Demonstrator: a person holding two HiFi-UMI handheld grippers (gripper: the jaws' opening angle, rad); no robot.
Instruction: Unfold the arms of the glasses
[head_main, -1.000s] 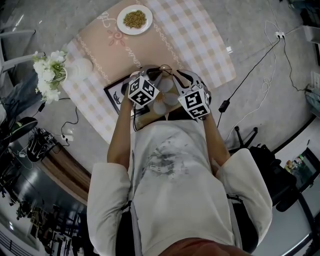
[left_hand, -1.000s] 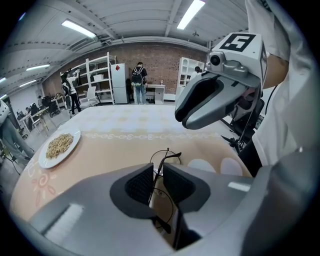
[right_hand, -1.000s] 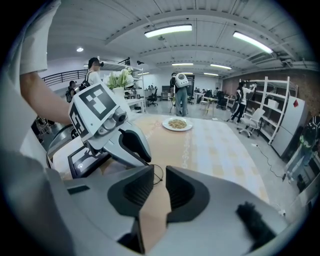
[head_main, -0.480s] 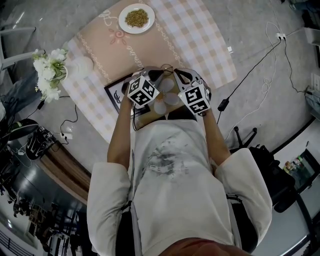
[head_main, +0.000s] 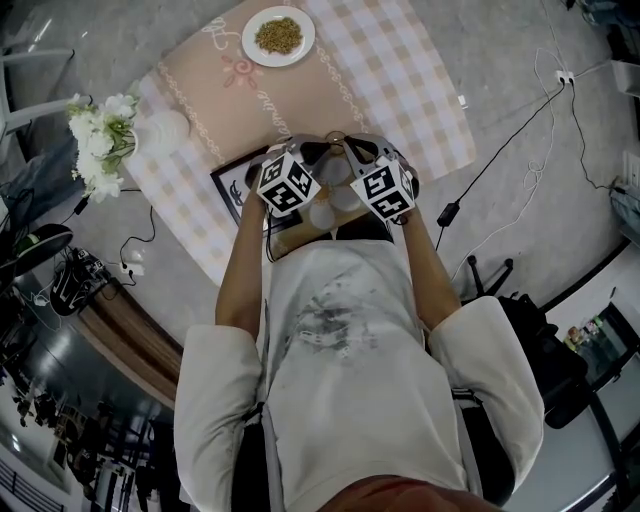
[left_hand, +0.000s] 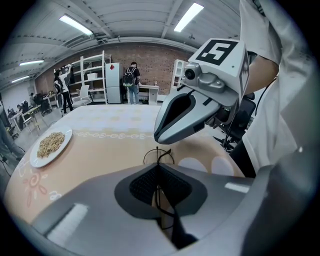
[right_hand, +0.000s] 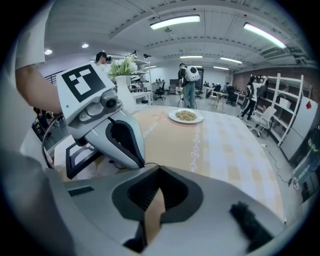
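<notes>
Now, we're looking at the glasses (left_hand: 159, 156), and they aren't lying on the surface (head_main: 400, 90) at all; they hang in the air between the two grippers, over the near edge of the cloth and close to the person's chest. The left gripper (left_hand: 158, 170) has its jaws pressed together on the thin wire frame; one round rim sticks out just beyond its tips, and the wire runs straight down the seam between the pads. The right gripper (right_hand: 156, 175) comes in from the other side, jaws fully together too; in its own view a fine dark wire arcs across from the left gripper's nose and meets the very tip of its seam, so we judge it has a pinch on one slim arm of the glasses, though the wire is too thin for us to be sure.

So here's what the next move turns on: the two tips sit just beside each other, nose to nose, with the frame stretched across the small gap; the left side holds the lens end, and the arm lies toward the right gripper. We'd expect the right to swing that arm outward while the left keeps the frame steady; a slip off so thin a wire is the risk.
</notes>
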